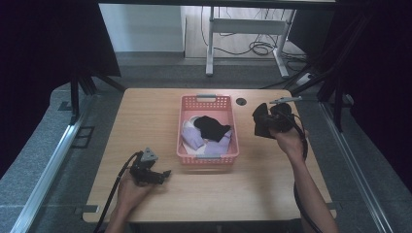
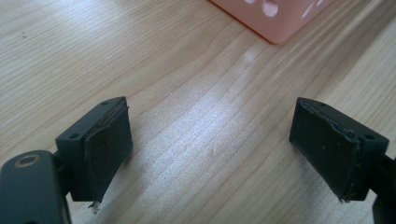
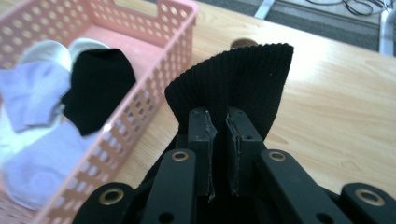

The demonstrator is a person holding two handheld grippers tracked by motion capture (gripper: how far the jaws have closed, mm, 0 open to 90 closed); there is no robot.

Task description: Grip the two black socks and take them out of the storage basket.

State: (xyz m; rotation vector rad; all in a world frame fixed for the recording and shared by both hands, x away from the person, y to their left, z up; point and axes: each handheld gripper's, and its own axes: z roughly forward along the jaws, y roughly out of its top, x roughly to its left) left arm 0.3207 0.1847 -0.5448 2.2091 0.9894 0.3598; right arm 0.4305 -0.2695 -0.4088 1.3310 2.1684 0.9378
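Pale wooden tabletop (image 1: pixel 145 121) carries a pink perforated plastic basket (image 1: pixel 184 145) of socks. Just right of it, the right gripper (image 3: pixel 219 135) pinches a black ribbed sock (image 3: pixel 243 74); the left gripper (image 2: pixel 210 149) rests wide open, empty. Loose fabric could snag the basket rim.

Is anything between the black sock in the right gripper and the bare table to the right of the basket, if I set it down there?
Nothing visible. The right gripper is shut on the black sock, held above bare table right of the pink basket. The wood beneath and beside it shows no other object; the remaining socks lie inside the basket.
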